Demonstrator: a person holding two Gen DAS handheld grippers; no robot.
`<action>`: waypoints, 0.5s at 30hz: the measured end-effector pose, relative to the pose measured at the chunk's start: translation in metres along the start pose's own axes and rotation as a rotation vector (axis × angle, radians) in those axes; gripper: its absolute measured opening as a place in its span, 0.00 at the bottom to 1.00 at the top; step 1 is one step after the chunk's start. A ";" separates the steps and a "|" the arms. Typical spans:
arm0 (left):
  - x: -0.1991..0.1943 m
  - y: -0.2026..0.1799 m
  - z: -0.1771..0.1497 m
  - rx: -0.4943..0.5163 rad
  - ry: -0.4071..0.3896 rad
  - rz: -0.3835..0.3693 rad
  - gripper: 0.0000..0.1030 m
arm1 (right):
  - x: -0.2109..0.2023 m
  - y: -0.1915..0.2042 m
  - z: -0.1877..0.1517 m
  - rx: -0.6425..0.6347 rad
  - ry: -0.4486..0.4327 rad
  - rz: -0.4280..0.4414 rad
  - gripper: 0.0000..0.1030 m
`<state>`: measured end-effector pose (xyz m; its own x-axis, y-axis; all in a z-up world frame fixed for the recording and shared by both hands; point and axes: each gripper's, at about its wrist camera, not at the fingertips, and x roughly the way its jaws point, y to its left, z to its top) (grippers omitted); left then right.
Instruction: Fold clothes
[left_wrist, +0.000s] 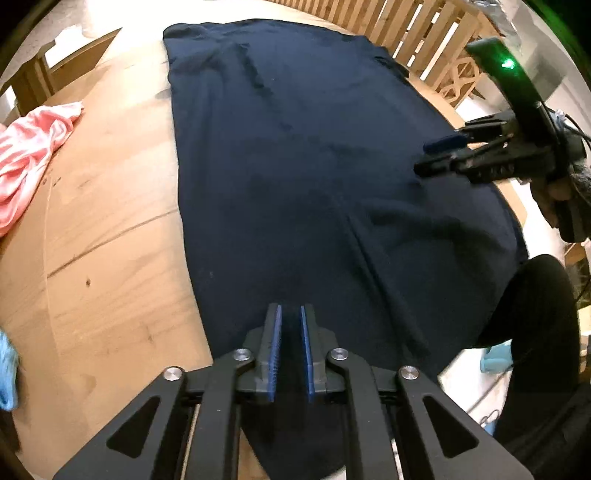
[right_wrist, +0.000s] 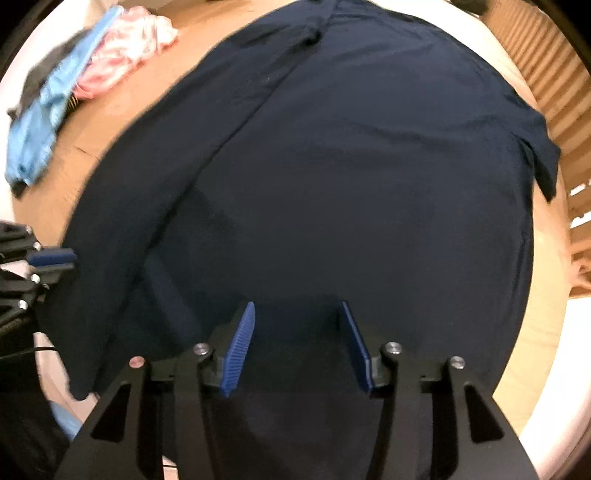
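A dark navy garment (left_wrist: 295, 155) lies spread flat on the wooden table (left_wrist: 103, 236), with one side folded over along a long crease; it also fills the right wrist view (right_wrist: 332, 166). My left gripper (left_wrist: 291, 314) hovers over the garment's near edge, its blue pads (left_wrist: 275, 343) a narrow gap apart with nothing between them. My right gripper (right_wrist: 297, 310) is open and empty just above the cloth. It shows in the left wrist view (left_wrist: 432, 158) at the garment's right edge. The left gripper shows at the left edge of the right wrist view (right_wrist: 62, 260).
A pink garment (left_wrist: 29, 147) lies at the table's left, seen also in the right wrist view (right_wrist: 125, 48) beside a light blue garment (right_wrist: 44, 110). A wooden slatted structure (left_wrist: 417, 33) stands behind the table. A person's dark-clothed leg (left_wrist: 535, 314) is at the right.
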<state>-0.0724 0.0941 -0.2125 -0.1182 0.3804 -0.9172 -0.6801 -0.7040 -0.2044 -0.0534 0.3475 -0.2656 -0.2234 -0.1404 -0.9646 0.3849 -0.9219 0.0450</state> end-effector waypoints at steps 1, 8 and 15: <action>-0.004 -0.011 0.001 0.017 -0.007 -0.021 0.10 | -0.012 -0.011 -0.004 0.033 -0.025 0.000 0.46; -0.007 -0.126 0.024 0.177 -0.054 -0.203 0.21 | -0.104 -0.118 -0.044 0.302 -0.191 -0.108 0.46; 0.046 -0.235 0.054 0.376 -0.021 -0.232 0.22 | -0.090 -0.164 0.002 0.343 -0.213 -0.162 0.46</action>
<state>0.0429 0.3092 -0.1880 0.0567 0.5173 -0.8539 -0.9058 -0.3331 -0.2619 -0.0980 0.5109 -0.1855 -0.4503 -0.0222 -0.8926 0.0182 -0.9997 0.0157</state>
